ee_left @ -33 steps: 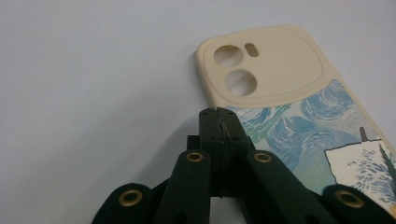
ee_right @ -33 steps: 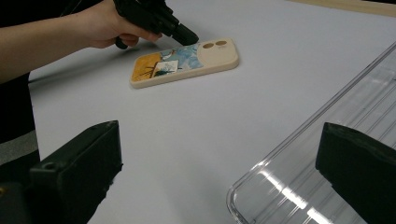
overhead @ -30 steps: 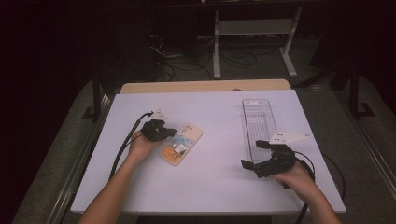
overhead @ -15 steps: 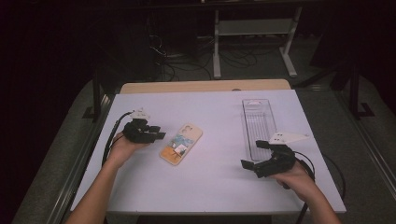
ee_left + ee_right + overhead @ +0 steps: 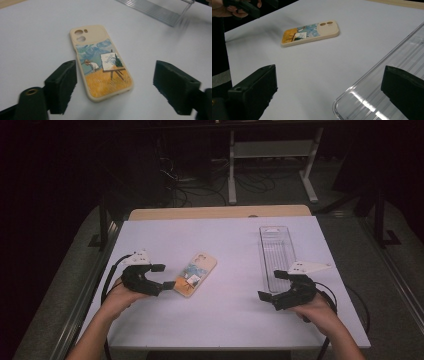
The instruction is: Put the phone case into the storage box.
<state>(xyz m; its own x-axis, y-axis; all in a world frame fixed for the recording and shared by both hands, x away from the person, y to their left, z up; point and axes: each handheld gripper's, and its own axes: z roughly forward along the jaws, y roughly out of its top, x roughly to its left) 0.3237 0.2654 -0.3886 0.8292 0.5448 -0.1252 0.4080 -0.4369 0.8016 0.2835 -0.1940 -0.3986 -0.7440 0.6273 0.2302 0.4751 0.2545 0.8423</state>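
Left tool has backed off toward frame left vs a sec ago, jaws just opened, nothing between them. Case lies flat on surface, centre-left: released. Right tool open by tray, lower right.

No words, brand names, numbers or signs can be read anywhere in these views. The phone case bears only a painted picture of a figure at an easel in a yellow field under a swirling blue sky, with no lettering on it. The clear plastic tray carries no label.
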